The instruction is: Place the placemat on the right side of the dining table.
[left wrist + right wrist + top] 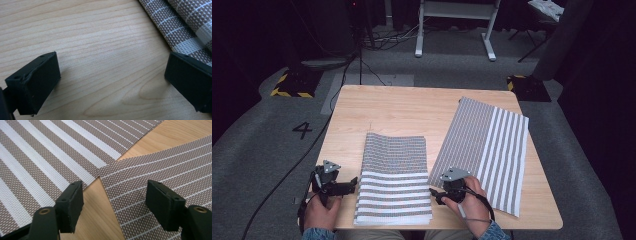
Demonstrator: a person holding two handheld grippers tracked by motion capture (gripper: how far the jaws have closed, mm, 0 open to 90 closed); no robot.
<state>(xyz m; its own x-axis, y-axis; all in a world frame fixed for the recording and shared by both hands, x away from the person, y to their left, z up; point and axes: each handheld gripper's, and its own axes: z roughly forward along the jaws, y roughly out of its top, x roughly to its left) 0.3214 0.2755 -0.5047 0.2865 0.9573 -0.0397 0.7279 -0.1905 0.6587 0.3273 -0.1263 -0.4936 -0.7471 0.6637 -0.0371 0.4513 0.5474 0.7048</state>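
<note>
I am holding the left gripper at about seven o'clock on the table, just off the left edge of the folded striped mat lying near the front edge. In the left gripper view its jaws are standing wide apart over bare wood, nothing between them, with the mat's woven edge showing at two o'clock.

I am keeping the right gripper at about five o'clock on the table, its tips pointing left into the narrow gap between the folded mat and the flat striped mat that is lying at an angle on the right side. In the right gripper view its jaws are open and gripping nothing: the near corner of the flat mat is sitting between them, and that corner is touching the folded mat's edge at eleven o'clock.
</note>
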